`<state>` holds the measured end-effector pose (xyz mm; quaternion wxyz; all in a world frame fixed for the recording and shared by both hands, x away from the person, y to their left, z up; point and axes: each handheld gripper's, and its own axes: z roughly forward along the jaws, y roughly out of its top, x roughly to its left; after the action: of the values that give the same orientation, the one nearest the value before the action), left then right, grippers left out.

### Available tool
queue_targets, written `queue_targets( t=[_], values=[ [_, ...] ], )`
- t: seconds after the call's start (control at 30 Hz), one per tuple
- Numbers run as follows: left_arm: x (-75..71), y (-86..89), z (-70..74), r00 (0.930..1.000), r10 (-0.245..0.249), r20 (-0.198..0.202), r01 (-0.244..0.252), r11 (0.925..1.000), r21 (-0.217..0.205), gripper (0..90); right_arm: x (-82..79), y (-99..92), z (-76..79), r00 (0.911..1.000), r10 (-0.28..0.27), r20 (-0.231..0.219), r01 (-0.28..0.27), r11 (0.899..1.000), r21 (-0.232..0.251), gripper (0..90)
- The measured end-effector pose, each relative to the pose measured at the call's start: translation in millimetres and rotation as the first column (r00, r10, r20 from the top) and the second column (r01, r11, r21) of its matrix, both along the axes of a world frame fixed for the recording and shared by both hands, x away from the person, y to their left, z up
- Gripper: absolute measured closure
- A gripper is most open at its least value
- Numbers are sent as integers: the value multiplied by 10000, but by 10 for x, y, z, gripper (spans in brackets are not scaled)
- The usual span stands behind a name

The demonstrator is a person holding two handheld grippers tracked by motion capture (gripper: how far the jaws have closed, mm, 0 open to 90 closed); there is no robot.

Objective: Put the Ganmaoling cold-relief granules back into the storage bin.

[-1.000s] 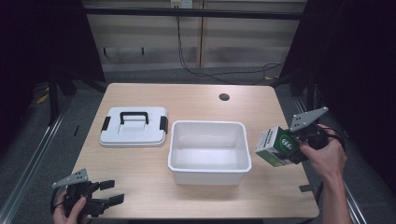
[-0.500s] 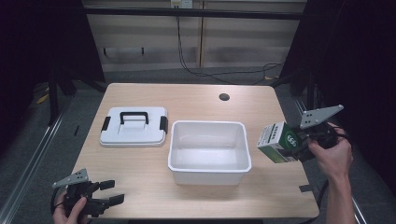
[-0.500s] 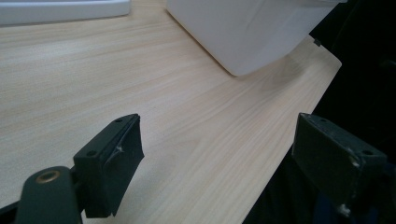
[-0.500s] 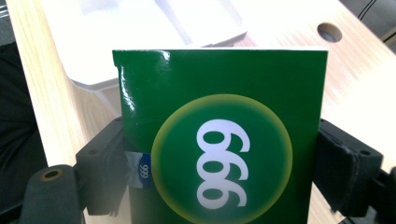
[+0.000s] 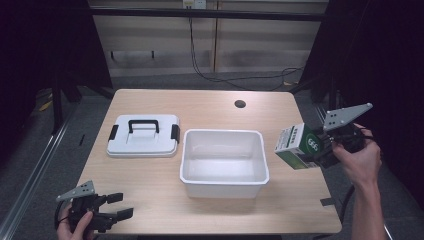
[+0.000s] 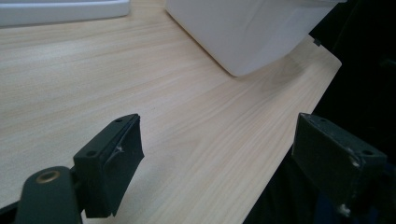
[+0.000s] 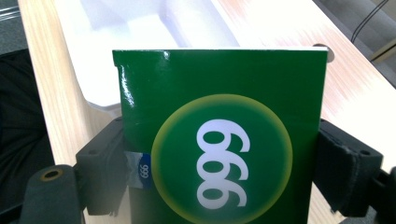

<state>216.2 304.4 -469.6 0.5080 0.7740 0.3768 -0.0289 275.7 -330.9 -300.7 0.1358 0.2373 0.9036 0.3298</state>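
Right claw (image 5: pixel 320 147) clamped on green box (image 5: pixel 298 146), held beside white bin (image 5: pixel 223 162). Left claw (image 5: pixel 117 205) apart, idle. Next: carry over bin, release.

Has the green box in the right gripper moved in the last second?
Yes. The green box, clamped in the right gripper, has risen slightly and drifted right, away from the white bin.

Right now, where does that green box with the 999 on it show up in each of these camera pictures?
High view: the green box hangs at the right, over the table's edge, clamped in the right gripper.
Left gripper view: not in it.
Right gripper view: the box sits centre, between the two black jaws.
Shared landmark: the white tub.
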Motion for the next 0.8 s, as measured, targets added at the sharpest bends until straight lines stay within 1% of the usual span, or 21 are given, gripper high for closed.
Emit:
queue_targets(
  t=[0.03,0.13,0.17,0.2,0.23,0.27,0.3,0.33,0.37,0.4,0.6,0.67,0.7,0.8],
  values=[
    [-2,-3,3,10000,-47,21,47,10000,11,160,36,13,29,9999,70,-126,-68,9999,144,161],
    [-6,-2,6,10000,-48,35,48,10000,-5,160,64,22,50,9998,61,-171,-59,9999,99,161],
    [-6,-1,8,10000,-52,65,52,10000,-21,160,100,37,91,9996,161,-228,-157,9997,164,161],
    [-6,-1,8,10000,-52,65,52,10000,-21,160,100,37,91,9996,161,-228,-157,9997,164,161],
    [-7,-5,10,9999,-66,81,67,10000,-25,160,133,64,131,9993,280,-267,-276,9995,143,160],
    [-7,-5,10,9999,-66,81,67,10000,-25,160,133,64,131,9993,280,-267,-276,9995,143,160],
    [-9,-10,13,9998,-109,141,110,9999,-48,160,164,98,172,9984,464,-308,-455,9985,295,160],
    [-9,-10,13,9998,-109,141,110,9999,-48,160,164,98,172,9984,464,-308,-455,9985,295,160],
    [-9,-12,15,9998,-121,161,122,9999,-36,160,177,108,185,9978,587,-292,-576,9976,374,161],
    [-11,-14,18,9997,-152,186,153,9999,-32,160,209,151,227,9970,710,-314,-698,9968,391,160],
    [-12,-16,19,9997,-143,194,143,9999,-30,160,284,265,287,9938,988,-506,-977,9949,236,160],
    [-12,-15,19,9997,-143,200,143,9999,-28,160,297,288,305,9936,1014,-504,-1006,9948,185,160],
    [-11,-14,18,9997,-147,193,148,9999,-27,160,317,322,340,9932,1067,-456,-1064,9943,102,160],
    [-11,-15,18,9997,-141,185,142,9999,-27,160,347,370,386,9924,1150,-442,-1147,9934,102,160]
  ],
)
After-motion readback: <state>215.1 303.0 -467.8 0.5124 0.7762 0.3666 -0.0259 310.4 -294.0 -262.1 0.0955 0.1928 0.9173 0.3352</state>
